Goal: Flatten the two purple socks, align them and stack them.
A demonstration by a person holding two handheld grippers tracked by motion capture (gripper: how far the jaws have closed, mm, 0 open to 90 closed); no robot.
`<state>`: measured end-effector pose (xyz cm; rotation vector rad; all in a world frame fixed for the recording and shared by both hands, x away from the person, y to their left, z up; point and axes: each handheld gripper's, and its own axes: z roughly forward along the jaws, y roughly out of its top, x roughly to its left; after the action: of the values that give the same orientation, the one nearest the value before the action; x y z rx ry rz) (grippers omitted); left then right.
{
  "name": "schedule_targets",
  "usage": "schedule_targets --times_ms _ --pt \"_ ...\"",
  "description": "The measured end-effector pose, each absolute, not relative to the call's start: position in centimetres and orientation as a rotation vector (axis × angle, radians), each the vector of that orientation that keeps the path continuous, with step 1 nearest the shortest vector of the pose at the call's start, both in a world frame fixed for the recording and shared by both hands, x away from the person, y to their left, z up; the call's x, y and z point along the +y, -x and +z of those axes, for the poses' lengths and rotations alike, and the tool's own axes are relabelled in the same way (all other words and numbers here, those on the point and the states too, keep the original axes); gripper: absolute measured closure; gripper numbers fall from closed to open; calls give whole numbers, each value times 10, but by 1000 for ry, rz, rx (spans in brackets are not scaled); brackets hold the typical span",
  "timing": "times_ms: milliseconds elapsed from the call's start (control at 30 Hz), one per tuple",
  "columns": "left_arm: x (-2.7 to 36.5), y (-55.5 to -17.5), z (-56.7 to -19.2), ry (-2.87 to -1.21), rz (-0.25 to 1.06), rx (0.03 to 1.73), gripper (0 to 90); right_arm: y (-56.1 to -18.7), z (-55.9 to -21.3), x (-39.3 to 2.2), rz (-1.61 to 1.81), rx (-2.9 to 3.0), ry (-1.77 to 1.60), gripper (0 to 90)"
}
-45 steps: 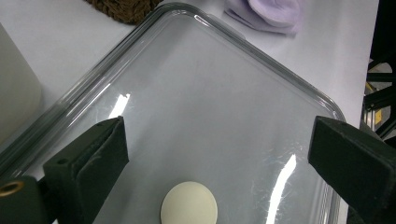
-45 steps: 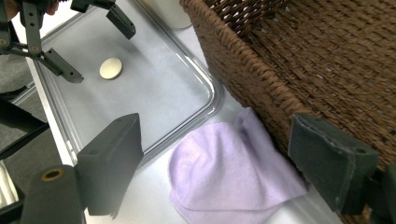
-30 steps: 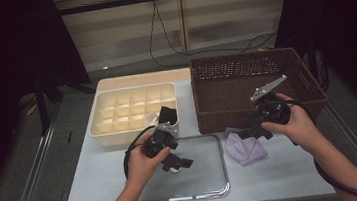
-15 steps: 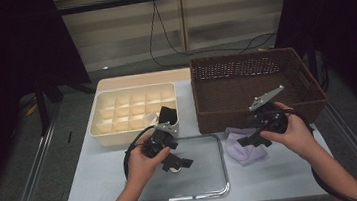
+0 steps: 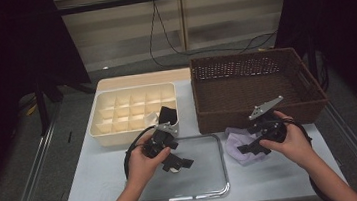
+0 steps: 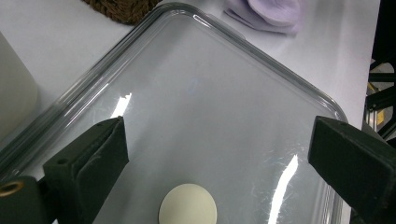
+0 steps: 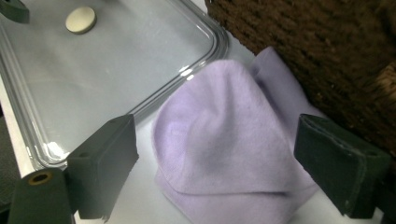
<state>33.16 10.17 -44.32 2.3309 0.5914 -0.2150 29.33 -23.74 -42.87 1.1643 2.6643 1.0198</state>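
High view, cloth: a lilac cloth (image 5: pixel 242 146) is lying crumpled on the tabletop (image 5: pixel 100 189), just in front of the brown wicker basket (image 5: pixel 258 89) and just right of the clear tray (image 5: pixel 210 177); no clear long axis in this heap.
High view, right gripper: the right gripper (image 5: pixel 250 147) is hovering at the cloth's near-right side, jaws pointing left toward the tray.
High view, left gripper: the left gripper (image 5: pixel 179 164) is hanging over the tray, jaws standing apart, beside a small pale disc (image 5: pixel 174 170).
High view, organiser: a cream compartment box (image 5: pixel 135 112) is sitting left of the basket, a dark item at its near-right corner.
Left gripper view, gripper: jaws are standing wide over the tray (image 6: pixel 210 112), nothing between the pads; the disc (image 6: pixel 188 205) is lying on the tray floor between them.
Left gripper view, cloth: cloth (image 6: pixel 266 14) is showing beyond the tray's far rim.
Right gripper view, cloth: cloth (image 7: pixel 229 140) is looking soft, folded, domed in the middle, its folded edge nearest the camera, one flap reaching toward the basket (image 7: pixel 317 51).
Right gripper view, gripper: jaws are standing wide either side of the cloth, pads not pressing on it.
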Motion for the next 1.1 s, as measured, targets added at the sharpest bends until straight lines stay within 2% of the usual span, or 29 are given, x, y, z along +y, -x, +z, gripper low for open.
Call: schedule_targets --times_ms 500,700,767,900,967,1100 --pt "100 -331 -446 -2337 -229 598 49 -288 -450 -238 935 2642 -1174 144" --pt "99 -331 -447 -2343 -232 592 49 -287 -457 -239 959 2624 -1200 196" --pt "98 -331 -448 -2330 -240 591 49 -286 -458 -239 958 2619 -1197 243" --pt "97 -331 -449 -2334 -247 592 49 -286 -461 -238 947 2626 -1183 391" --pt "96 -331 -450 -2333 -239 593 49 -286 -460 -238 949 2622 -1154 537" --pt "95 -331 -450 -2340 -243 581 49 -284 -456 -235 957 2639 -1141 717"
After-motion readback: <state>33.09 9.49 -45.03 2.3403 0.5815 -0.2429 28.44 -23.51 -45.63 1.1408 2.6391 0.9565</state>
